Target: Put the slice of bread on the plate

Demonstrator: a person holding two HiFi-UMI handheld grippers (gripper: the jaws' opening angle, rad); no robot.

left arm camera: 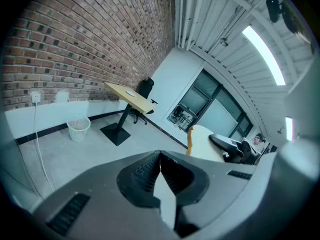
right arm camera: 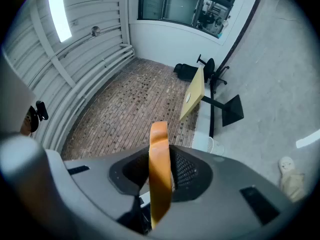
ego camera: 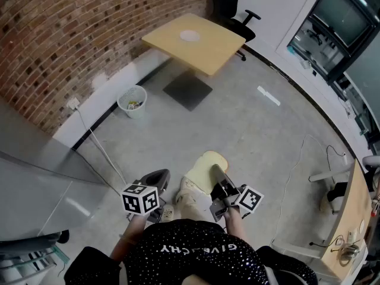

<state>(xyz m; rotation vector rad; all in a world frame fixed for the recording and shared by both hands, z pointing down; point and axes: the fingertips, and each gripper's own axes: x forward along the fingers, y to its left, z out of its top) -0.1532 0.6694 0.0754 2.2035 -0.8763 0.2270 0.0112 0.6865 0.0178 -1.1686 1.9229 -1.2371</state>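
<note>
The slice of bread (ego camera: 205,168) is pale with a tan crust and hangs over the floor in front of me, with my right gripper (ego camera: 217,177) shut on its near end. In the right gripper view the bread (right arm camera: 160,149) stands edge-on between the two pads. My left gripper (ego camera: 159,178) is beside it on the left, shut with nothing held; its jaws (left arm camera: 160,156) meet at the tips. The white plate (ego camera: 190,35) lies on a wooden table (ego camera: 208,52) several steps ahead, also seen as the plate (left arm camera: 131,92) and the plate (right arm camera: 188,98).
A brick wall (ego camera: 65,34) runs along the left with a white waste bin (ego camera: 132,101) at its foot. A black office chair (ego camera: 234,10) stands behind the table. The table's dark base plate (ego camera: 187,90) sits on the grey floor. A desk (ego camera: 350,218) is at the right.
</note>
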